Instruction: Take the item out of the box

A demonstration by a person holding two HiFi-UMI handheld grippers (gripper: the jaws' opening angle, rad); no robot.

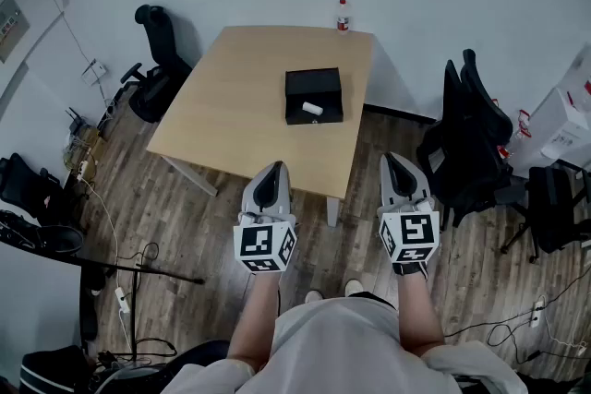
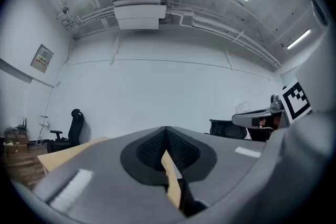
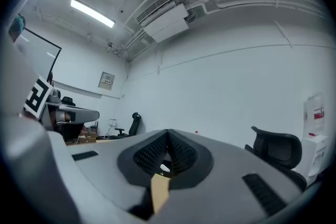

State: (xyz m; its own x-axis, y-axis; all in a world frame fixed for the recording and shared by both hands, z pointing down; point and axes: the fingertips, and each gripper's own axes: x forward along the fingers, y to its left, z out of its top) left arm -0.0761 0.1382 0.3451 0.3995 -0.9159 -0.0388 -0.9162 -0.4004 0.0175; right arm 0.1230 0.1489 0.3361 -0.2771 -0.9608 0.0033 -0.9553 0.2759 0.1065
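Hovering clenched and empty, left gripper [image 1: 269,173] and right gripper [image 1: 399,163] are facing the far box [image 1: 312,78]; its white item [image 1: 313,109] is looking light, rigid: grip mid-body.

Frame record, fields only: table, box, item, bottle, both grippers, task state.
table: wooden, holds box and bottle
box: black, open
item: white, lying inside box
bottle: upright at table's far edge
left gripper: shut, empty, apart from box
right gripper: shut, empty, apart from box
task state: item not yet taken out
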